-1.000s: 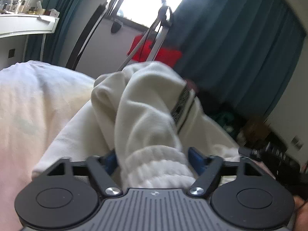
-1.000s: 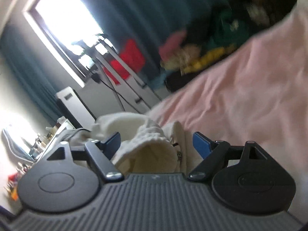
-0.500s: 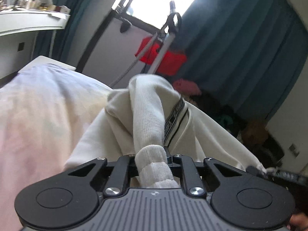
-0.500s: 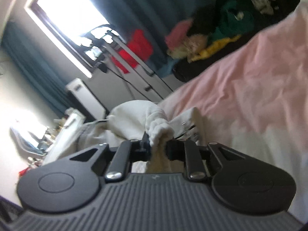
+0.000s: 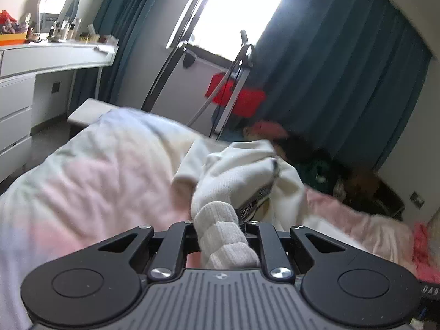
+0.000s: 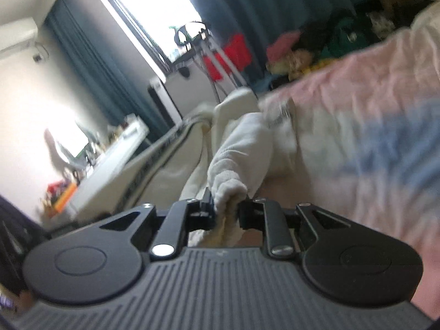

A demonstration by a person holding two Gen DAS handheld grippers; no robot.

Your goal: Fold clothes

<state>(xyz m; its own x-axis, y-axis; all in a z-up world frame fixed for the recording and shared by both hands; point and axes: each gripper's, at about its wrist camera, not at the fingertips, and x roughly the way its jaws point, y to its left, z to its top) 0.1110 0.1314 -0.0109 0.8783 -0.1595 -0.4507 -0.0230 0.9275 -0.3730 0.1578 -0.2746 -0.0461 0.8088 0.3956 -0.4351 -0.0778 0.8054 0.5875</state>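
Note:
A cream-white garment [image 5: 242, 170] with a ribbed cuff and a black-and-white lettered trim band lies bunched on the pink bedsheet [image 5: 90, 181]. My left gripper [image 5: 220, 224] is shut on its ribbed cuff, and the cloth stretches away from the jaws. In the right wrist view the same cream garment [image 6: 242, 148] trails across the bed, and my right gripper [image 6: 225, 209] is shut on another ribbed end of it. Both held ends are lifted off the bedsheet [image 6: 371, 126].
A white dresser [image 5: 33, 82] with bottles stands at the left. A metal stand [image 5: 236, 82] with something red is by the window and teal curtains [image 5: 343, 82]. Piled clothes [image 5: 316, 162] lie on the floor beyond the bed's far edge.
Both grippers closed from open onto the ribbed ends of the garment. Then both drew back and upward, pulling the cloth along the bed so more bedsheet shows.

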